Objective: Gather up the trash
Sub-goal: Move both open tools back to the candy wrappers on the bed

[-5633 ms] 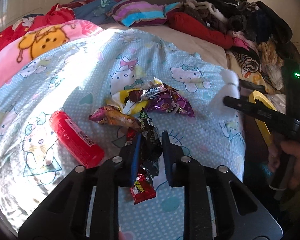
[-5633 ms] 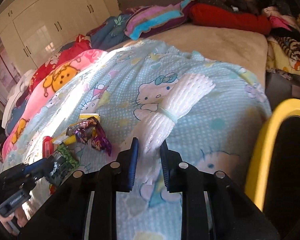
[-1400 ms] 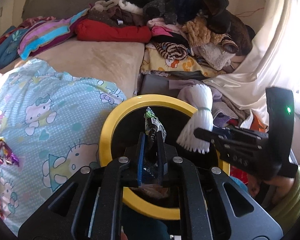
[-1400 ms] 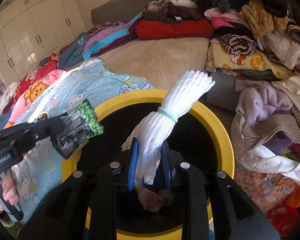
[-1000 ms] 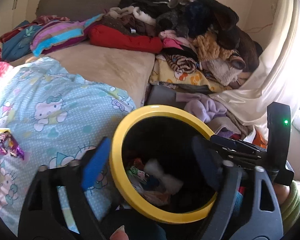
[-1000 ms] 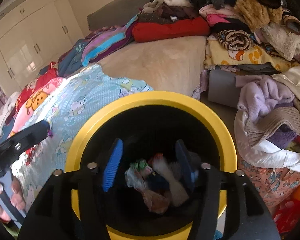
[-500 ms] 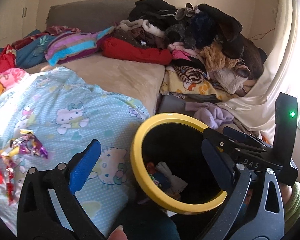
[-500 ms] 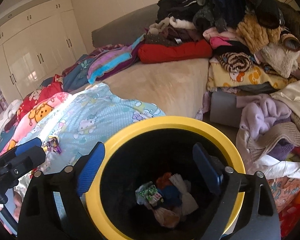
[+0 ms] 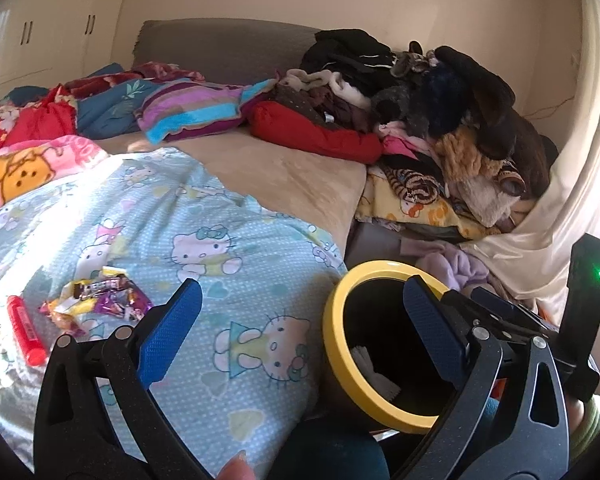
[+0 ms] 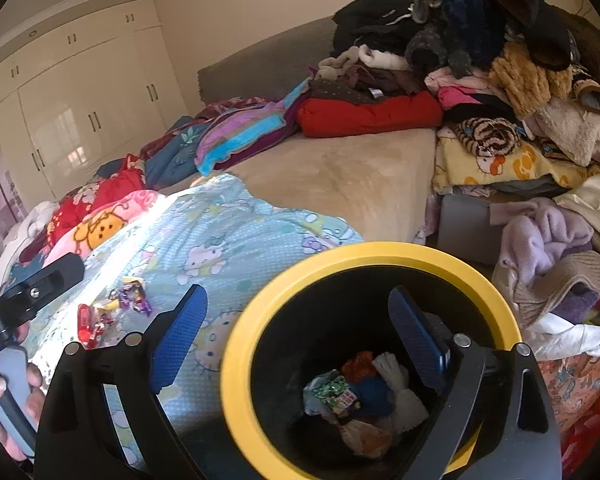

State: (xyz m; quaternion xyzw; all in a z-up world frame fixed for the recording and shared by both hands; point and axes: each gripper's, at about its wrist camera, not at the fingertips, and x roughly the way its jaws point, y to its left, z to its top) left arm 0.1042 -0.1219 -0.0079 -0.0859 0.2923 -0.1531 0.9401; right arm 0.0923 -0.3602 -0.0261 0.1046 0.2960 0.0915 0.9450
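Right now, from the left wrist view, the left gripper (image 9: 300,316) is hanging with its jaws spread wide and nothing between them. One blue pad is sitting over the quilt (image 9: 188,248), the other over the mouth of the bin (image 9: 334,336). The bin is standing just off the bed's edge, and something white is showing inside it, though I cannot tell what from this angle. Back on the quilt, a cluster of wrappers (image 9: 100,298) is lying in the sunlight, with a red tube (image 9: 26,330) just beside it. The right gripper (image 9: 500,312) is poking in from the right, above the bin's far rim. A clothes pile (image 9: 432,120) is filling the corner behind.

From the right wrist view, the right gripper (image 10: 296,332) is likewise gaping wide and carrying nothing, straddling the bin's (image 10: 236,360) near rim. Down inside the bin, trash (image 10: 364,396) is resting at the bottom: a green wrapper, a white foam piece, and red and blue scraps. The wrappers (image 10: 128,294) and tube (image 10: 85,320) are lying on the quilt (image 10: 220,236), near the left gripper's body (image 10: 40,284).
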